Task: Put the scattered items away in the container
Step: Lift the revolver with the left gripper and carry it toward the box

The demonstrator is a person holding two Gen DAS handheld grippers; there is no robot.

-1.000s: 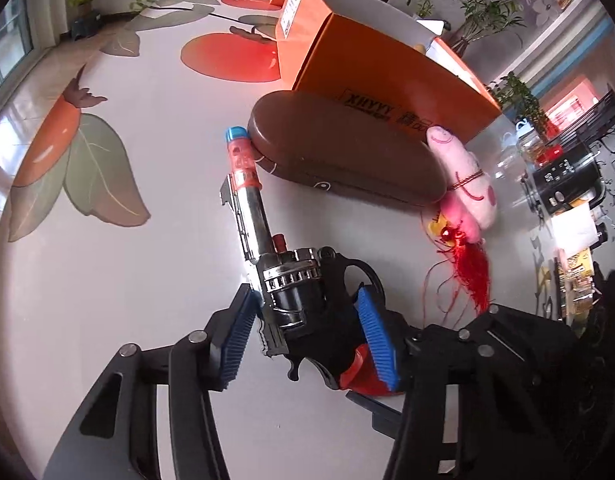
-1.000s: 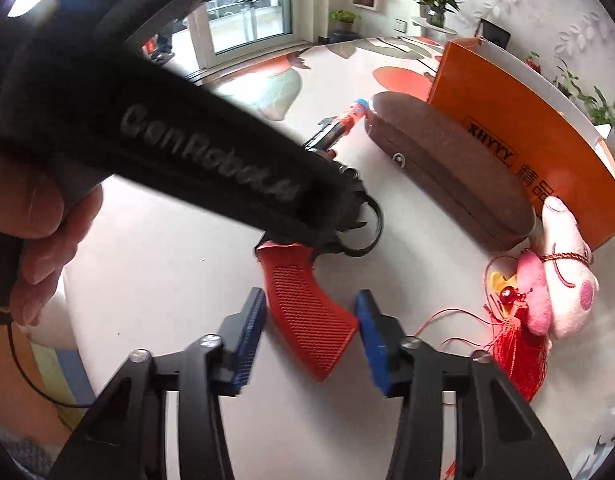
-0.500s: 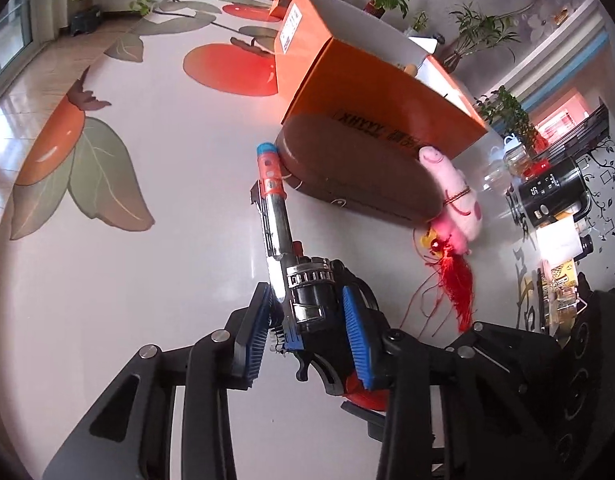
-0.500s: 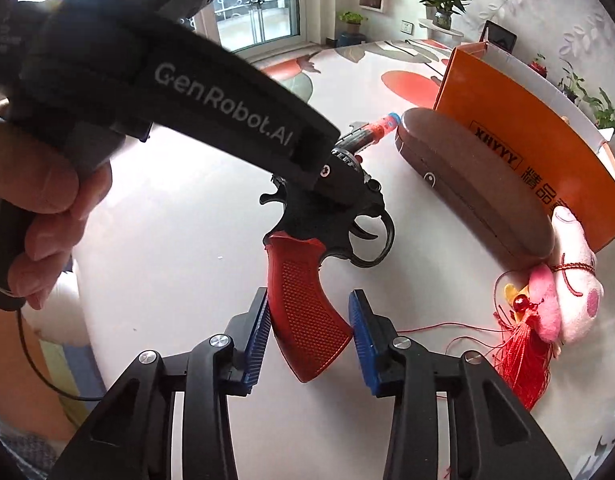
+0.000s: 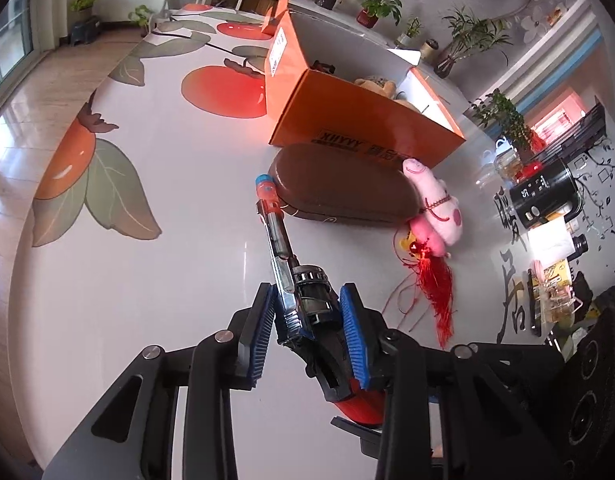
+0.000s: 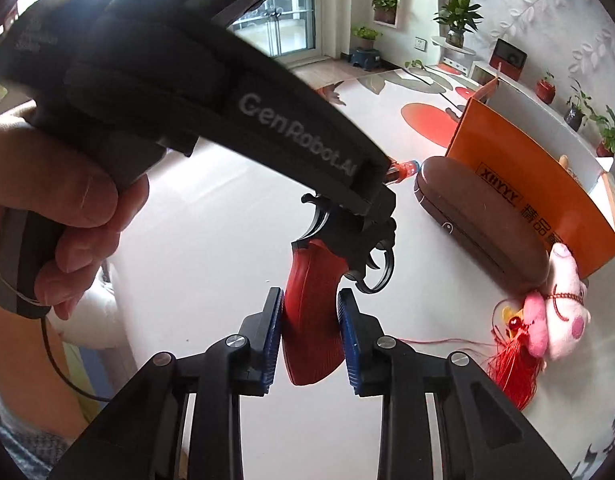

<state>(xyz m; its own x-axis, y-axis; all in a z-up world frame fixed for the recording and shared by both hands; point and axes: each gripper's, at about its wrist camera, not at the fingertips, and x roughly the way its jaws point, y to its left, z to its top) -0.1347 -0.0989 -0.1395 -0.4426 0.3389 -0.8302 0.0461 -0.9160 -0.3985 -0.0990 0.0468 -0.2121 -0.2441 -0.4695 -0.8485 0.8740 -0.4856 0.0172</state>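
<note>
A toy revolver (image 5: 291, 272) with a chrome barrel, an orange and blue muzzle tip and a red grip (image 6: 313, 316) is held by both grippers, just above the white table. My left gripper (image 5: 307, 330) is shut on its black cylinder. My right gripper (image 6: 311, 336) is shut on the red grip, seen from behind the left tool. The open orange box (image 5: 359, 120) stands beyond the gun with a plush toy inside. A brown glasses case (image 5: 343, 192) lies in front of the box, and a pink plush pig charm (image 5: 435, 212) with a red tassel rests beside it.
The white table (image 5: 155, 280) carries printed orange fruit and leaves. A black kettle (image 5: 543, 196) and small clutter stand at the right edge. Potted plants line the shelf behind the box. A person's hand (image 6: 67, 232) grips the left tool's handle.
Both grippers closed onto the toy revolver, the left on the cylinder and the right on the red grip. The gun then rose a little off the table.
</note>
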